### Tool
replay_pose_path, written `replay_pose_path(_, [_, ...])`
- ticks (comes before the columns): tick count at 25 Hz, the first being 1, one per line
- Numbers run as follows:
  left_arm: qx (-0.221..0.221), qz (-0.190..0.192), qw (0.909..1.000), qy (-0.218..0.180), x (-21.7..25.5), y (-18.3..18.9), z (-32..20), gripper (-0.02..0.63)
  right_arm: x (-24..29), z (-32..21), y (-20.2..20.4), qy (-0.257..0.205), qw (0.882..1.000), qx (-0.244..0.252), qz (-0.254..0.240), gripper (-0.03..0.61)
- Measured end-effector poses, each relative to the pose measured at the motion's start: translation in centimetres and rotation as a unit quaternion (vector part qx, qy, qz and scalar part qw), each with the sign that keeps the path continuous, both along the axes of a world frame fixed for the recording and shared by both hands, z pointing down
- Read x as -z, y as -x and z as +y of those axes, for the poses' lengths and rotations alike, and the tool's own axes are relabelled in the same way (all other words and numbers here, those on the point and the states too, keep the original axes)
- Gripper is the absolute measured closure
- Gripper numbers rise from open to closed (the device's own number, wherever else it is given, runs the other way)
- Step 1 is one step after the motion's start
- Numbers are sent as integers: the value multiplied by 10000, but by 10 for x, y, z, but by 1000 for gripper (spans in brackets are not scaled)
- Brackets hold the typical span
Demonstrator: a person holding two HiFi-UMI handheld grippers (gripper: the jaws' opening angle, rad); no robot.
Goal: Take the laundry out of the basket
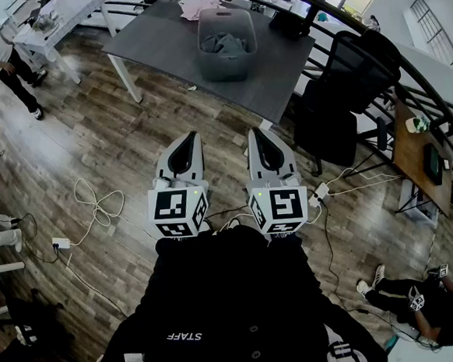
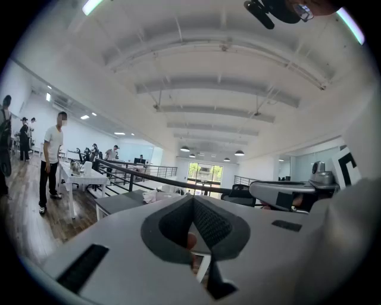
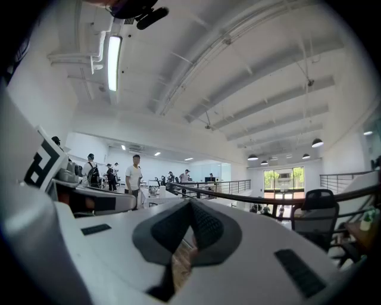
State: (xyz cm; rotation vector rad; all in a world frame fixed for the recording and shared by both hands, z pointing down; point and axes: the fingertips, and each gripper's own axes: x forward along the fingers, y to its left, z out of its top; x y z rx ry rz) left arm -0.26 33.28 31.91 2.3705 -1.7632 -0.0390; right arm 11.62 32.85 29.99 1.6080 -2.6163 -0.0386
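The left gripper (image 1: 188, 140) and right gripper (image 1: 255, 133), both closed on nothing, should be brought forward to the grey plastic basket (image 1: 229, 68) well ahead and opened above its crumpled grey laundry (image 1: 223, 44).

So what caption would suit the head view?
Shut and empty, the left gripper and right gripper point toward a grey plastic laundry basket on a dark grey table.

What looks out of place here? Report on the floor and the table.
A white cable lies in loose, tangled loops on the wooden floor at the left of the head view, where someone might trip. On the gray table, a pink cloth lies outside the basket. Nothing looks spilled or broken.
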Motion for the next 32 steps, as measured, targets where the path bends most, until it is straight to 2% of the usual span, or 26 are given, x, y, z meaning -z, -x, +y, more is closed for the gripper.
replay_pose_path(12, [1, 63, 10000, 2, -6, 8, -9, 612, 0, -10, 8, -85, 9999, -68, -73, 565])
replay_pose_path(32, [-15, 120, 9999, 106, -22, 46, -26, 612, -10, -30, 37, -65, 9996, -237, -136, 564])
